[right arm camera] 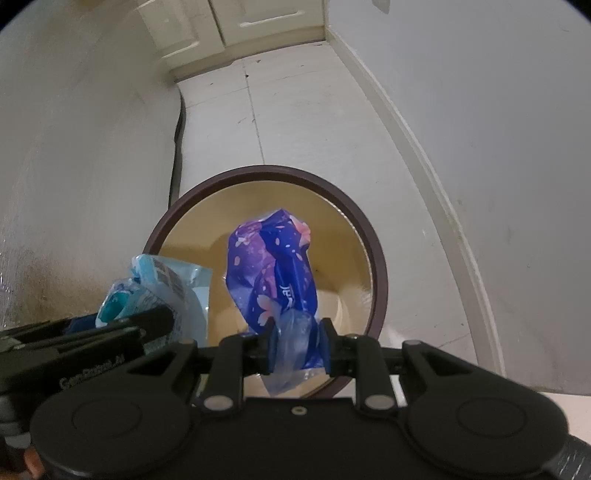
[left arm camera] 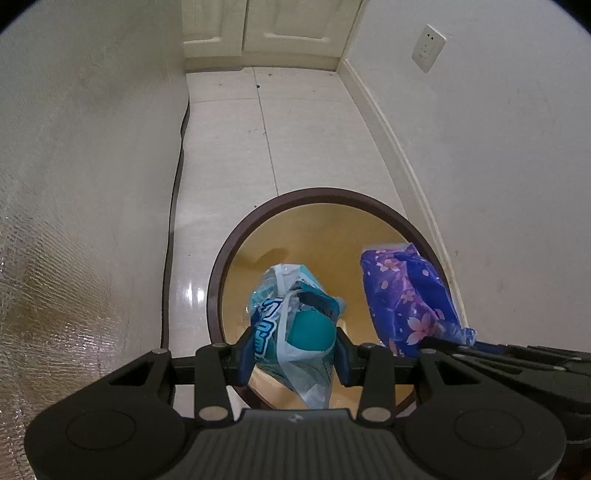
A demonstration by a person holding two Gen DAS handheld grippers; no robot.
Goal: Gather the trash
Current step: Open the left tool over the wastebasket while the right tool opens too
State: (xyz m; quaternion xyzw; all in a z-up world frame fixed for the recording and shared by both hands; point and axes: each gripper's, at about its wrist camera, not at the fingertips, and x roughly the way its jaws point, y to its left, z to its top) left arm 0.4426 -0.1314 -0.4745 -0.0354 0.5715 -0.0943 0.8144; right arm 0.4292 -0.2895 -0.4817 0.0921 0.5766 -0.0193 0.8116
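Note:
My left gripper [left arm camera: 293, 349] is shut on a light blue and teal plastic wrapper [left arm camera: 291, 321] and holds it over the open mouth of a round bin with a dark brown rim [left arm camera: 221, 266] and a tan inside. My right gripper [right arm camera: 297, 345] is shut on a purple wrapper with pink blossoms [right arm camera: 271, 269], also above the bin's rim [right arm camera: 376, 258]. The purple wrapper shows at the right of the left wrist view [left arm camera: 406, 295]. The blue wrapper shows at the left of the right wrist view [right arm camera: 162, 288]. The bin's inside looks bare below them.
The bin stands on a pale tiled floor [left arm camera: 295, 140] in a narrow passage. A silvery, foil-like wall [left arm camera: 74, 221] runs on the left with a dark cable [left arm camera: 177, 177] along its base. A white wall with a baseboard and a socket [left arm camera: 428, 48] is on the right. A white door [left arm camera: 273, 26] closes the far end.

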